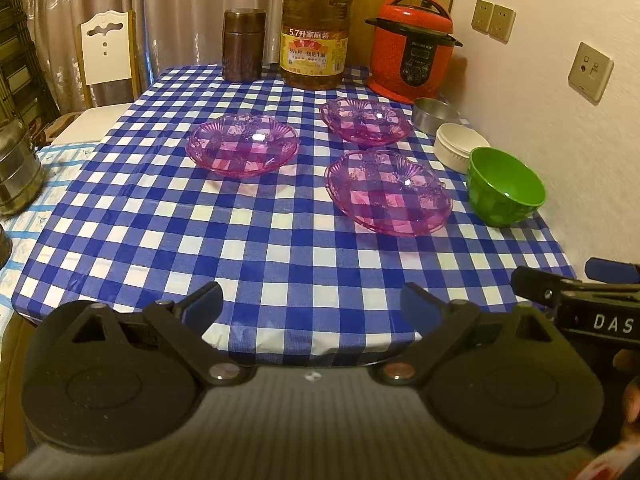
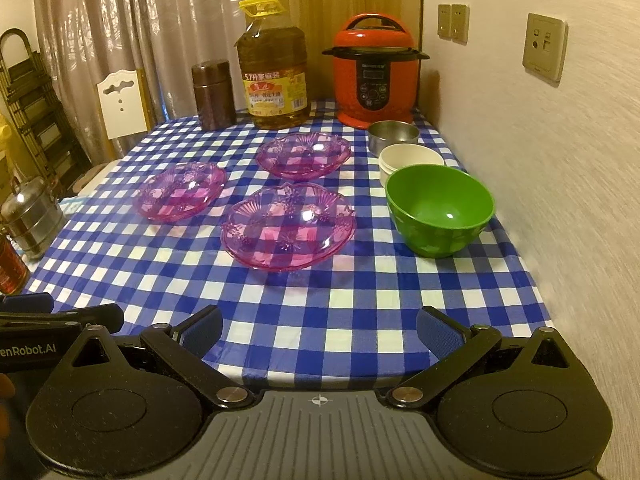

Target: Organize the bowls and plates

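Three clear purple plates lie apart on the blue checked tablecloth: a near one (image 1: 389,191) (image 2: 289,230), a left one (image 1: 243,144) (image 2: 180,190) and a far one (image 1: 366,120) (image 2: 304,155). By the wall stand a green bowl (image 1: 505,186) (image 2: 439,208), a white bowl (image 1: 460,145) (image 2: 410,160) and a steel bowl (image 1: 435,114) (image 2: 393,135) in a row. My left gripper (image 1: 311,304) and right gripper (image 2: 319,330) are both open and empty, at the near table edge, well short of the dishes.
At the back stand a brown canister (image 1: 243,44), a large oil bottle (image 1: 316,32) and a red pressure cooker (image 1: 412,48). A steel stacked container (image 2: 34,216) sits at the left. The wall (image 2: 560,160) runs along the right. A white chair (image 1: 106,52) stands far left.
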Demonstrator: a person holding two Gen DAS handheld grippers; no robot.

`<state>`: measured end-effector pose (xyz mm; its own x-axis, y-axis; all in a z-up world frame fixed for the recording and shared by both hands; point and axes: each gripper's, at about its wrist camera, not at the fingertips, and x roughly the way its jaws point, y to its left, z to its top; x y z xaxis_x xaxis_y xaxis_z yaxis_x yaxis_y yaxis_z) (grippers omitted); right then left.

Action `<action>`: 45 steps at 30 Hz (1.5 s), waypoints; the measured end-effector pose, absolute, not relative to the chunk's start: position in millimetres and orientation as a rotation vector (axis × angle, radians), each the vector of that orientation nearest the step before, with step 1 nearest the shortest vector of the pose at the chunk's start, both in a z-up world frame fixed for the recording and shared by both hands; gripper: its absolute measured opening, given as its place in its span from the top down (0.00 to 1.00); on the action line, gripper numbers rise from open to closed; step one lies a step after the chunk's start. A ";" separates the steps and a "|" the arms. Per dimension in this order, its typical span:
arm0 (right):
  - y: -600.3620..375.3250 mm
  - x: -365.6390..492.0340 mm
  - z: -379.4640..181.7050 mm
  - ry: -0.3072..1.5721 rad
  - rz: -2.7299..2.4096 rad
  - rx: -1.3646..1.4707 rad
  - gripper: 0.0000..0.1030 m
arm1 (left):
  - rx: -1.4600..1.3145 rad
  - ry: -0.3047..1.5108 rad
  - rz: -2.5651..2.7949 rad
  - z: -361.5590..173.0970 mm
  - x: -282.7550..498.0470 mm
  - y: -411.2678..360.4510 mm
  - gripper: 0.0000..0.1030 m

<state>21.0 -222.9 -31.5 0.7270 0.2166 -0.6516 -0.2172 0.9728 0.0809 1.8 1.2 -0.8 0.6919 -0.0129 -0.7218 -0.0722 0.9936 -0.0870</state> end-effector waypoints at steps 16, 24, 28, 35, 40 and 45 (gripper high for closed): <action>-224.6 21.8 -30.4 0.716 0.236 0.003 0.00 | -0.110 0.804 0.031 3.5 4.2 -1.2 0.08; -225.4 22.0 -30.7 0.718 0.234 0.004 0.00 | -0.108 0.802 0.030 2.6 3.9 -1.6 0.08; -225.4 21.9 -30.9 0.718 0.234 0.005 0.00 | -0.110 0.803 0.029 3.3 4.9 -2.3 0.08; -226.6 22.3 -31.0 0.716 0.235 0.005 0.00 | -0.111 0.802 0.029 3.2 4.6 -2.2 0.08; -226.1 22.2 -30.8 0.718 0.235 0.005 0.00 | -0.111 0.803 0.028 3.2 4.5 -2.0 0.08; -226.9 22.5 -31.0 0.718 0.234 0.005 0.00 | -0.112 0.802 0.028 3.2 4.4 -2.4 0.08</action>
